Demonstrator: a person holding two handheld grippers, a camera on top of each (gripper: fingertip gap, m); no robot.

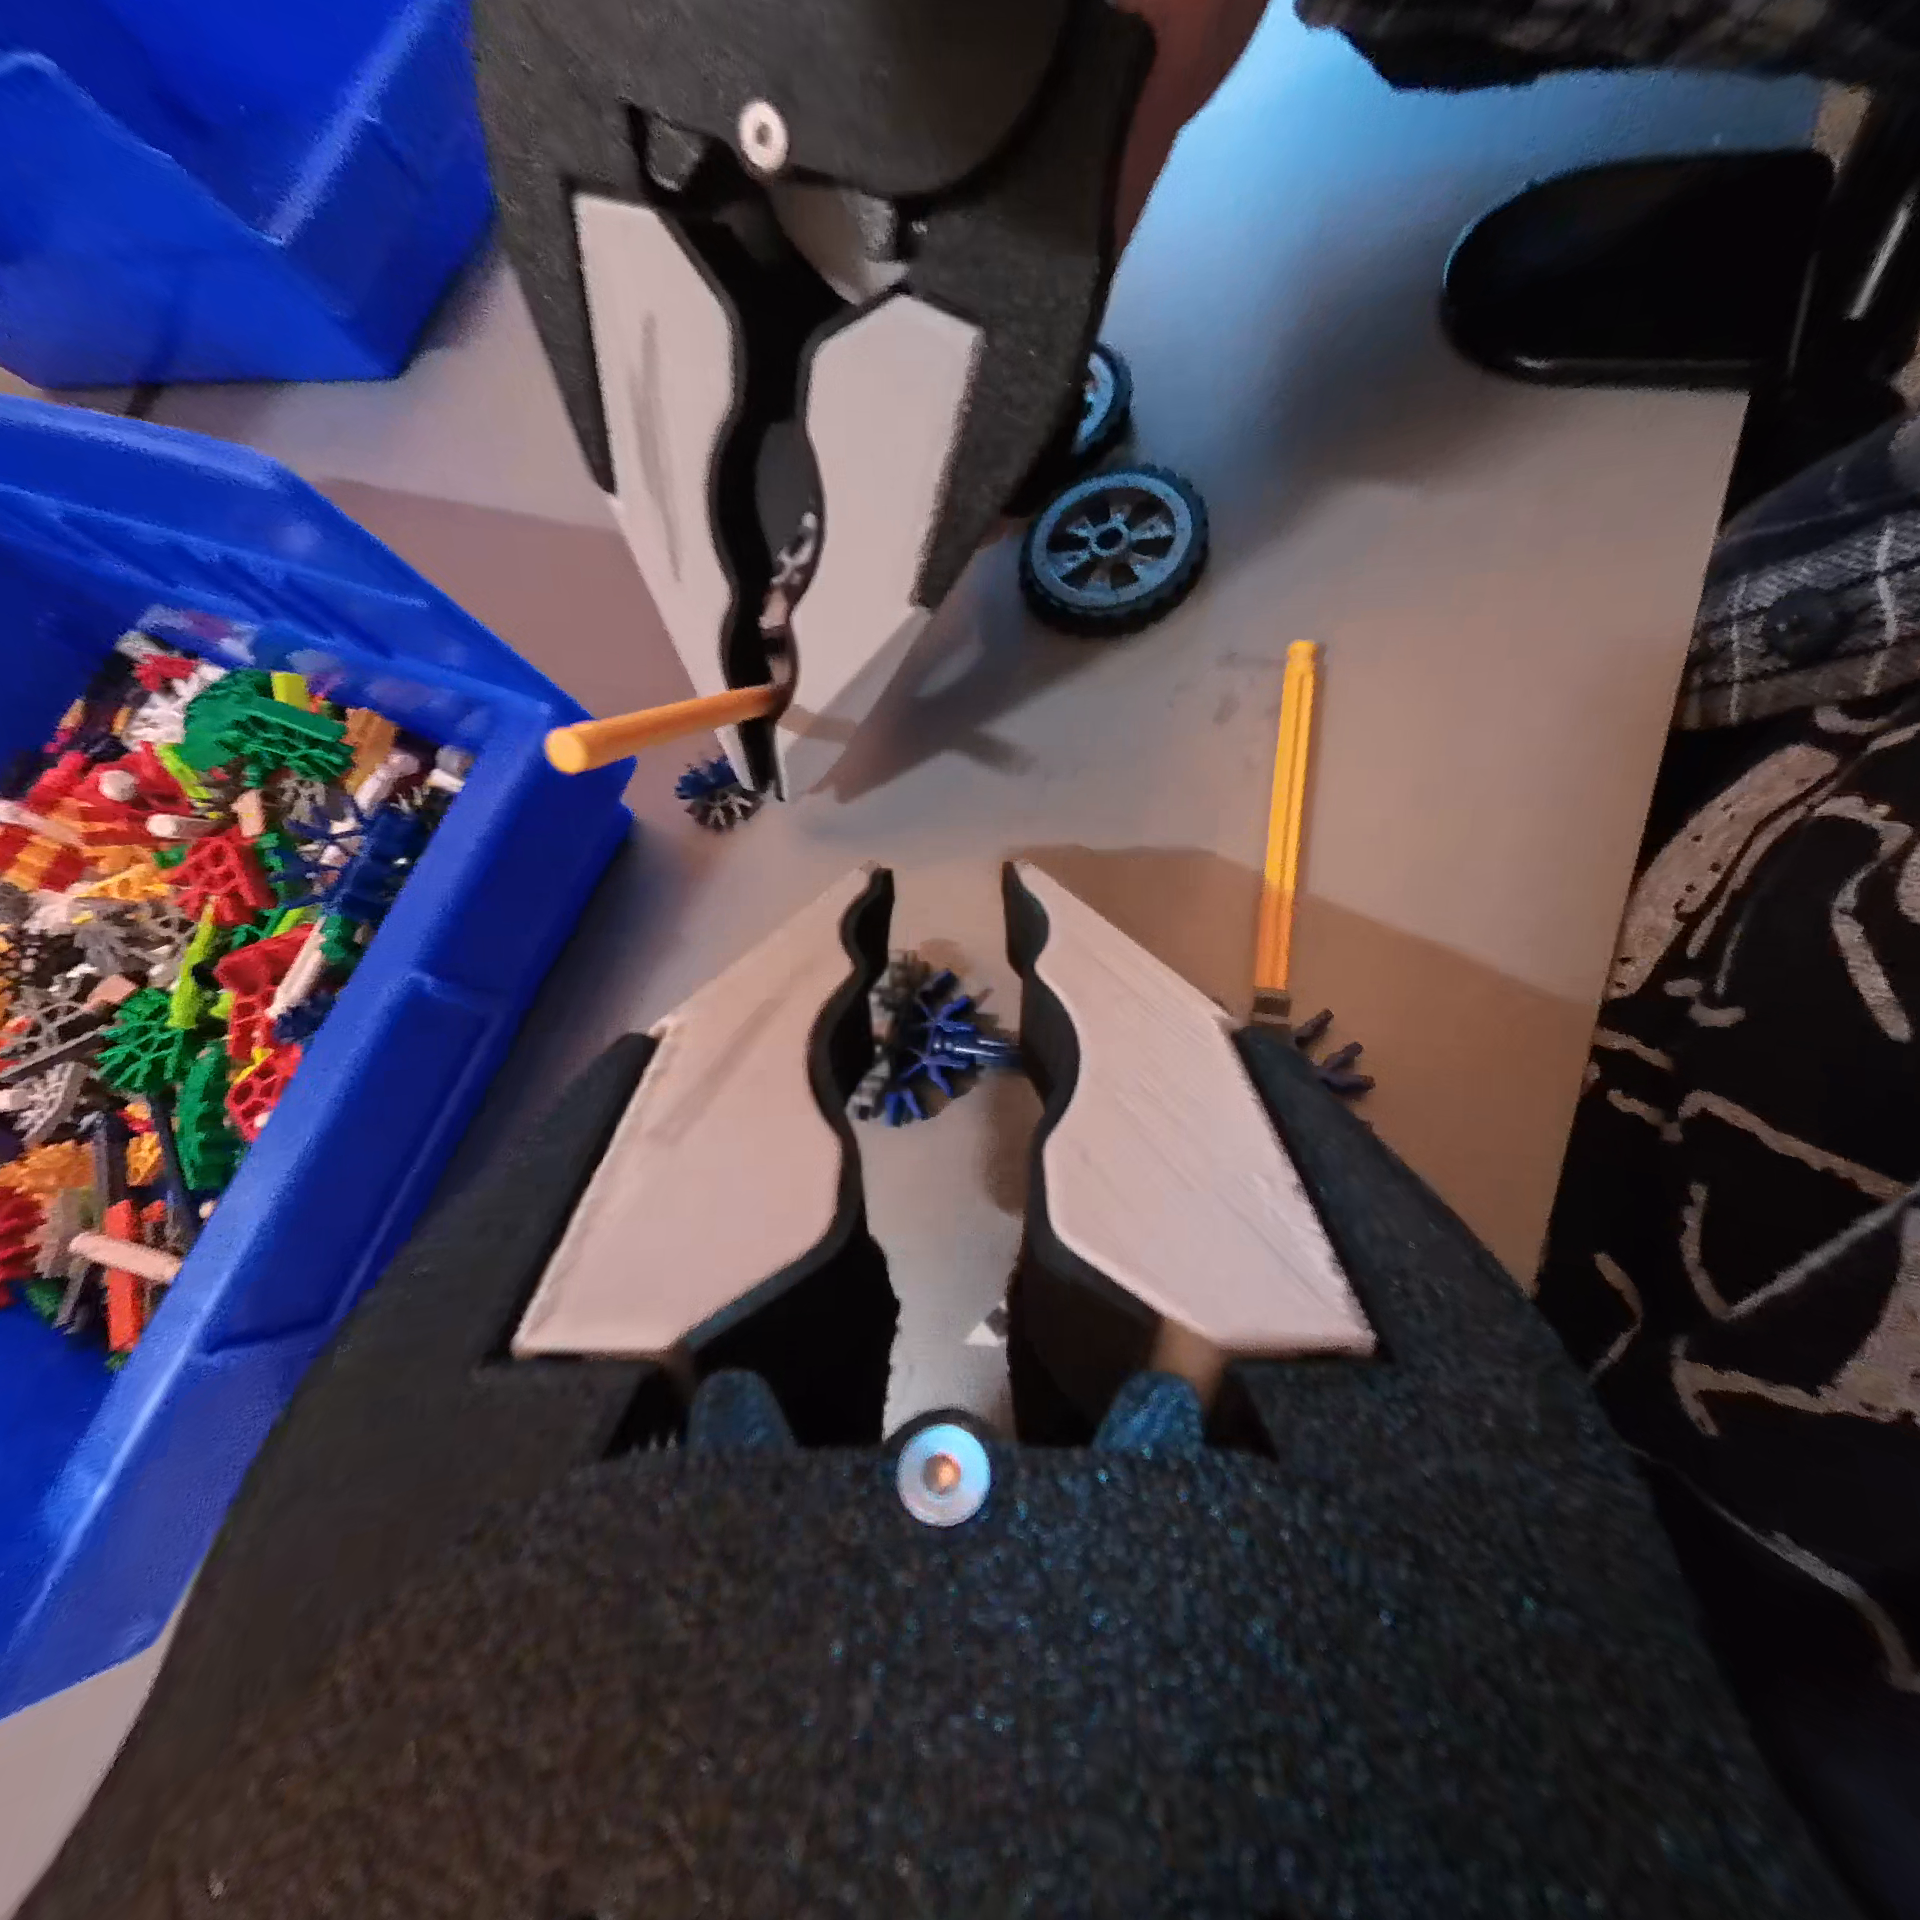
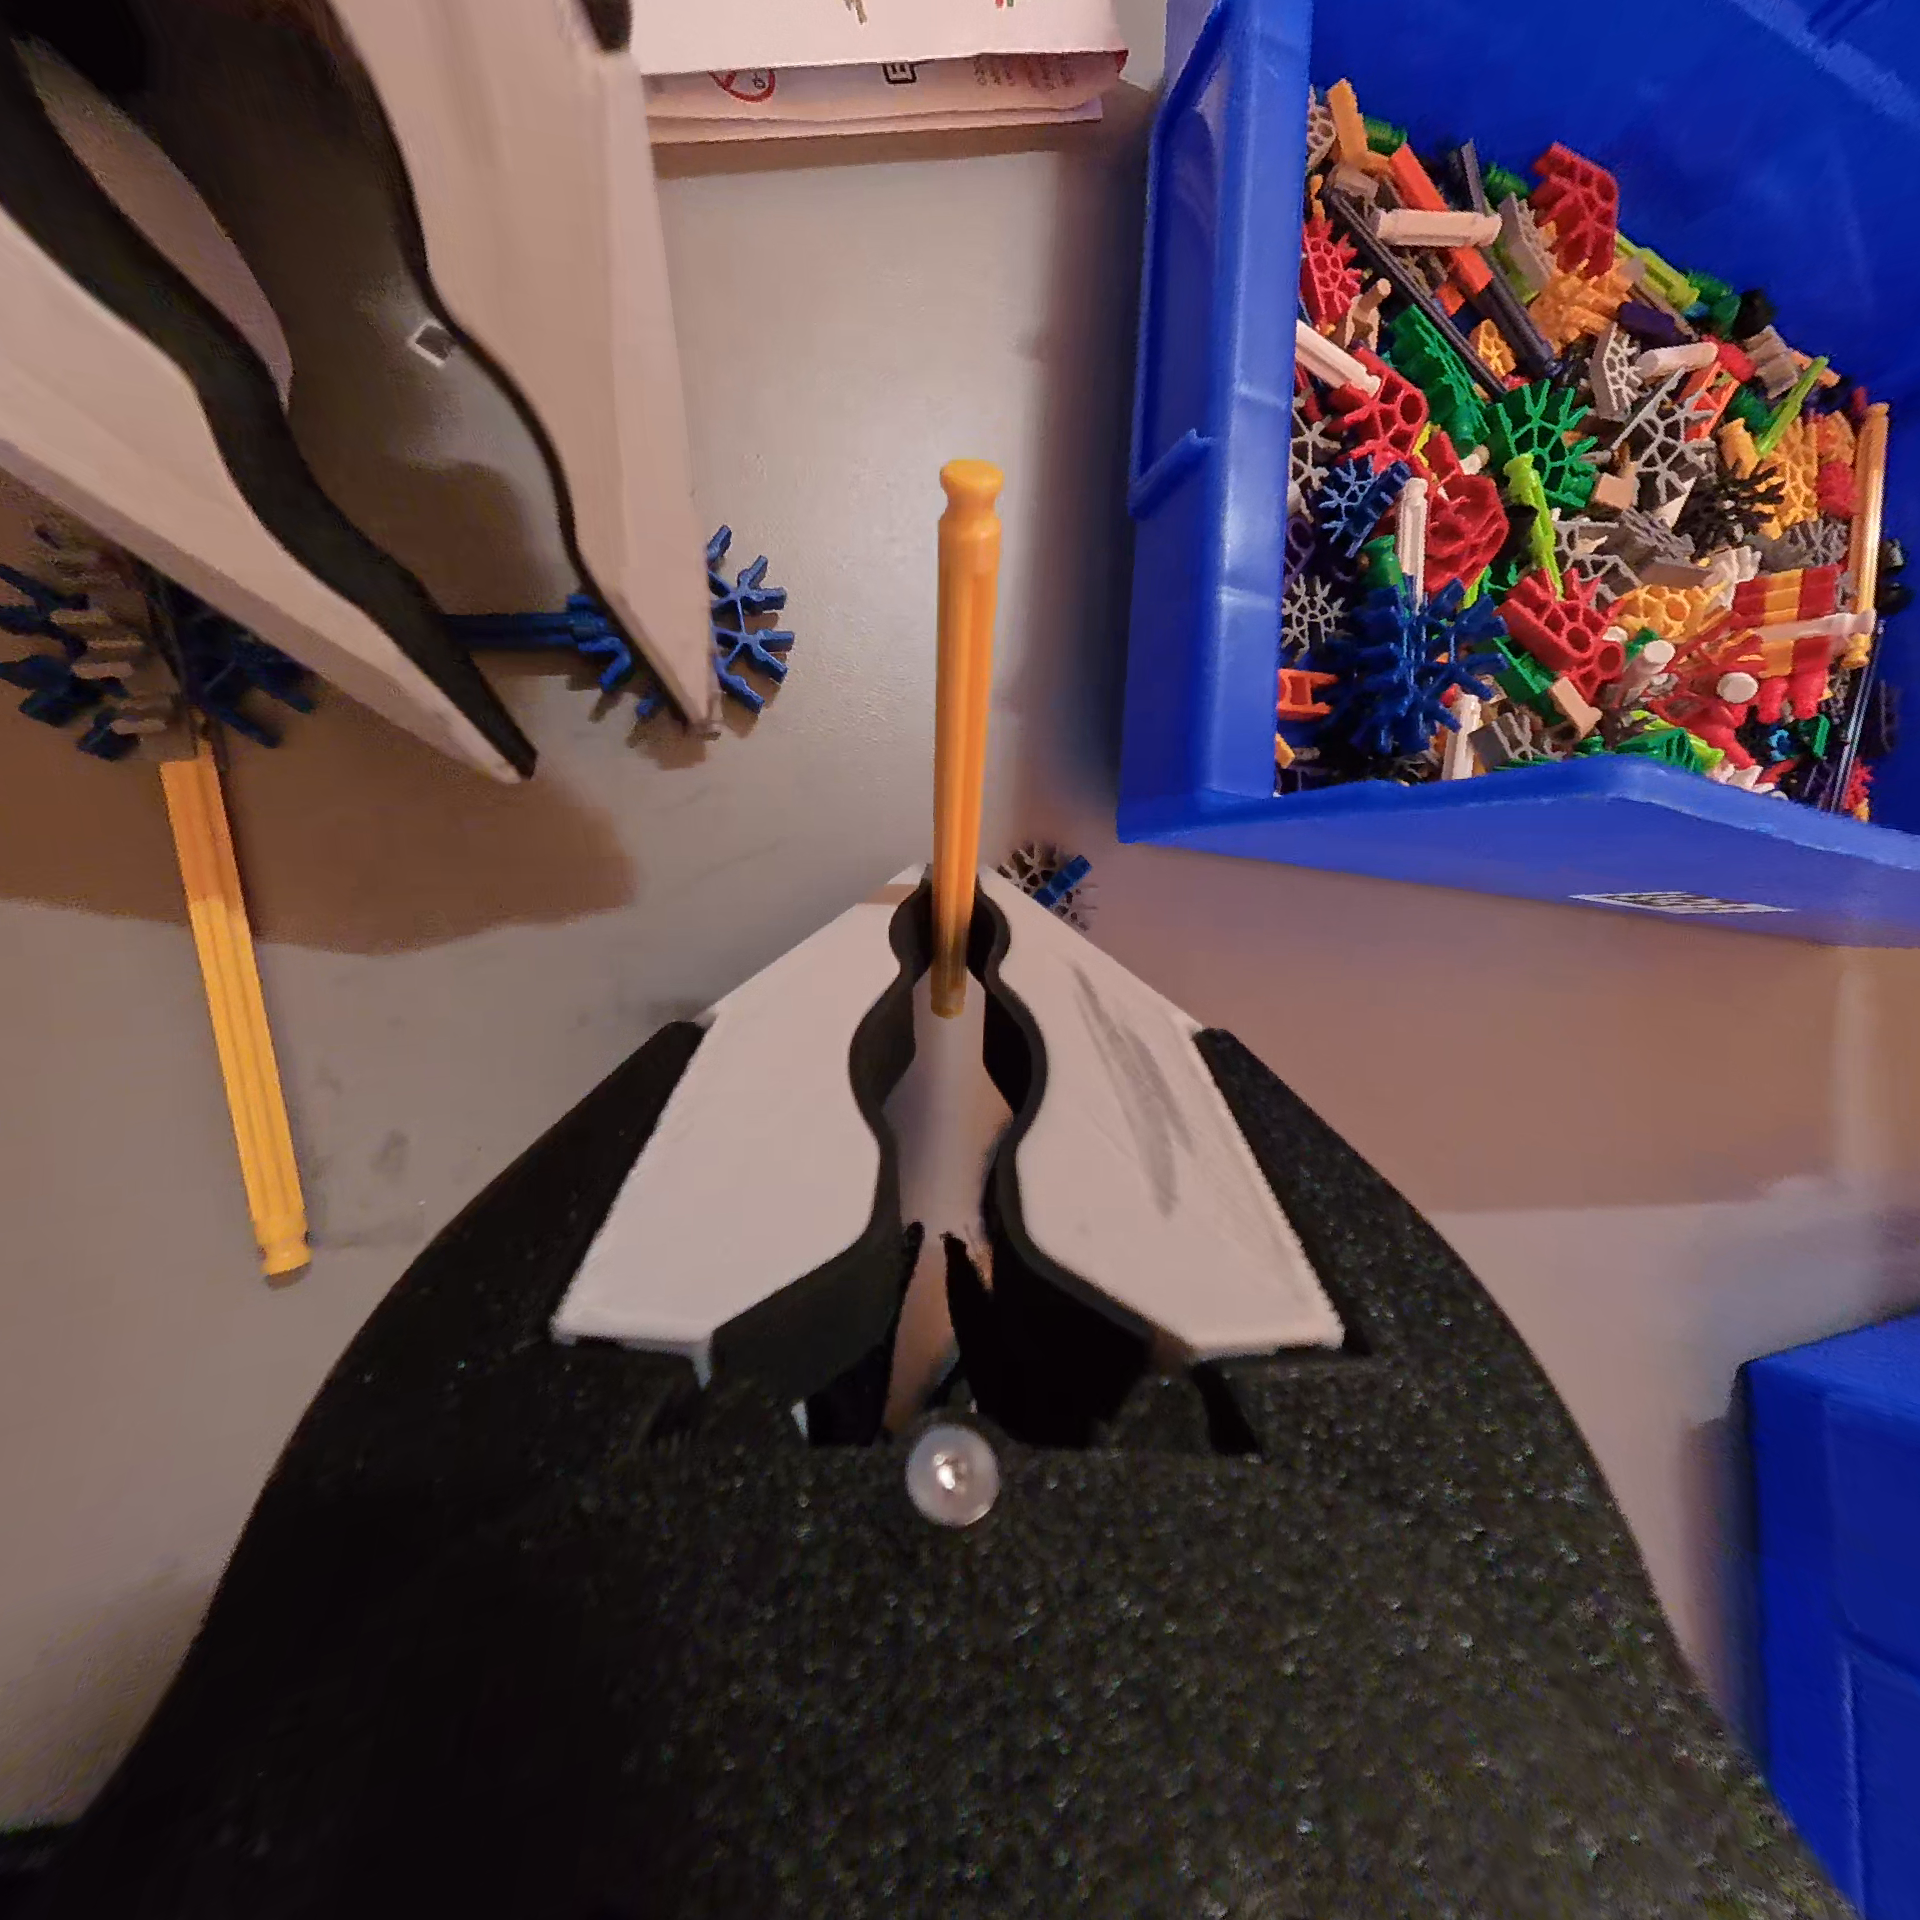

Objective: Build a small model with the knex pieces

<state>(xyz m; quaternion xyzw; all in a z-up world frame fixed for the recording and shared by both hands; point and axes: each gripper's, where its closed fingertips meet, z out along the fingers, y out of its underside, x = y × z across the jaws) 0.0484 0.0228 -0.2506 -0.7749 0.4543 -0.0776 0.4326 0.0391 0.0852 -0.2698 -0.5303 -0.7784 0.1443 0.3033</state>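
My left gripper (image 1: 948, 883) is open and low over the table, its fingers on either side of a blue and grey connector cluster (image 1: 925, 1039). In the right wrist view that gripper (image 2: 608, 743) straddles the blue connectors (image 2: 743, 634). My right gripper (image 2: 951, 883) is shut on an orange rod (image 2: 966, 675) that sticks out past its tips. In the left wrist view the right gripper (image 1: 764, 784) holds the orange rod (image 1: 655, 727) pointing at the bin, just above a small blue connector (image 1: 715, 795).
A blue bin (image 1: 499, 935) full of mixed coloured building pieces (image 2: 1558, 468) stands beside the grippers, with more blue bins (image 1: 208, 187) near it. A yellow rod (image 1: 1285, 831) joined to a dark connector lies on the table. Two toy wheels (image 1: 1114, 545) and a paper booklet (image 2: 873, 83) lie farther off. The left gripper's tips are roughly 7 cm from the right gripper's.
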